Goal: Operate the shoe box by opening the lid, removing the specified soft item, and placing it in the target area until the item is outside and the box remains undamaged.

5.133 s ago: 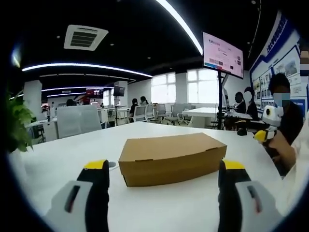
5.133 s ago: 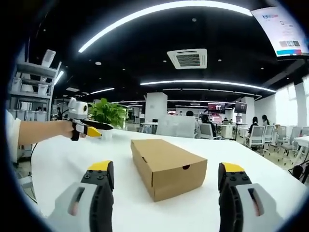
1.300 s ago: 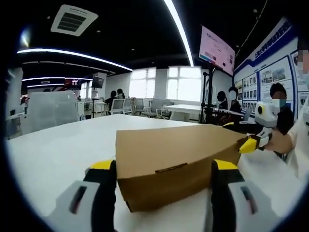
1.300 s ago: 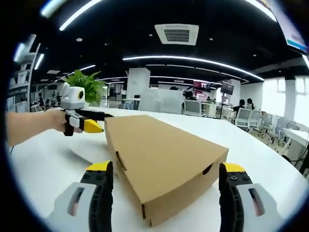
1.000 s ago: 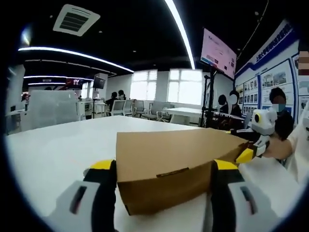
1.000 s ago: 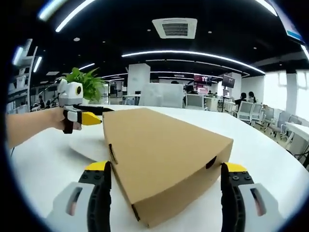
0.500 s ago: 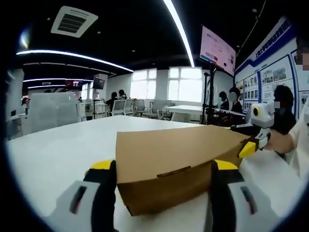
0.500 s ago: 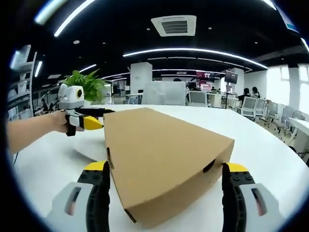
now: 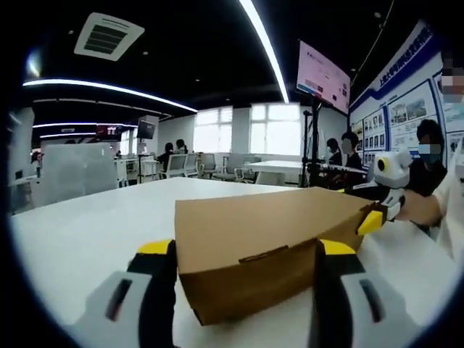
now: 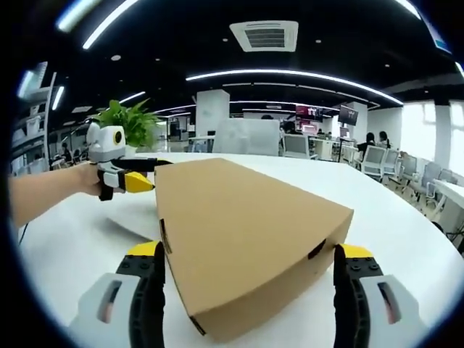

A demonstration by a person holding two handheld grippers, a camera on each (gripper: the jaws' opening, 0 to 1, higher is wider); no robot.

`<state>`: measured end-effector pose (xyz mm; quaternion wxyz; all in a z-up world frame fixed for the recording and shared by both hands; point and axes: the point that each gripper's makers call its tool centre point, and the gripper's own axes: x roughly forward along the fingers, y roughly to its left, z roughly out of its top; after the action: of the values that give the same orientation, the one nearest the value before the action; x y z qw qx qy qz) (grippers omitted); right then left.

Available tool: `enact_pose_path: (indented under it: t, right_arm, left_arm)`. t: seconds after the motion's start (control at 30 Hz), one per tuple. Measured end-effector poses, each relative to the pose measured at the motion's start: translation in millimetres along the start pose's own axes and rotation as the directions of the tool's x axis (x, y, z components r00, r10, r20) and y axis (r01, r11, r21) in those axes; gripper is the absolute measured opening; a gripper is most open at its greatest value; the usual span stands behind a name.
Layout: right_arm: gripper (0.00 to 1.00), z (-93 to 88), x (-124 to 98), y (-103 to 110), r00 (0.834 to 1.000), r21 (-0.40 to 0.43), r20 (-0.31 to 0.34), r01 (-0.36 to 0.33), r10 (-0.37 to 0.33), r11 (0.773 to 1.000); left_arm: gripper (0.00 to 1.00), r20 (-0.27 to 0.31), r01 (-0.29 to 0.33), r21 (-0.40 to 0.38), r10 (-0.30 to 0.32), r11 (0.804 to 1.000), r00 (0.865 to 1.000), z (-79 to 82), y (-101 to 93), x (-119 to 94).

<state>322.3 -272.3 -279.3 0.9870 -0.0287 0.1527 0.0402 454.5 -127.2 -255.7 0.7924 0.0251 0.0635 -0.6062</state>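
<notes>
Closed box point(image 9: 264, 250) on the white table point(image 9: 80, 232), lid still down, with left gripper point(image 9: 243, 286) and right gripper point(image 10: 246, 290) at opposite ends, each spread wide with a jaw on either side of a box end; contact with the cardboard impossible to tell. Soft item not visible, presumably inside. Likely trouble: squeezing the thin walls and creasing them, or lifting the whole box instead of the lid.
</notes>
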Motion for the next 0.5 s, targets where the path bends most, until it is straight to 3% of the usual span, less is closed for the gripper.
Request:
enact_pose_path:
  t: [0.13,0.27,0.33,0.37,0.5]
  right_arm:
    - [1.0,-0.5,-0.3,0.9,1.0,0.002,0.007,0.015,-0.015,1.0]
    - [1.0,-1.1,-2.0,-1.0,1.0,0.001,0.013,0.009,-0.009,1.0]
    - [1.0,-0.3,-2.7,-3.1,1.0,0.011,0.028,-0.004,0.003,1.0]
    - [1.0,0.1,-2.7,-3.8,0.999,0.019,0.035,-0.008,0.007,1.0]
    - [1.0,0.2,-1.9,-2.7,0.999,0.017,0.036,-0.003,0.002,1.0]
  left_arm:
    - [0.81,0.013,-0.002,0.003,0.002,1.0,1.0,-0.3,-0.3,0.9]
    - [0.81,-0.029,0.004,0.045,-0.003,0.999,1.0,-3.5,0.2,2.5]
    - [0.8,-0.051,0.007,0.042,-0.005,0.999,0.999,-8.6,0.2,2.6]
    - [0.79,-0.091,0.011,0.014,-0.01,1.0,0.996,-16.6,-0.2,2.1]
    - [0.79,-0.066,0.008,0.023,-0.006,1.0,0.998,-13.7,-1.0,3.3]
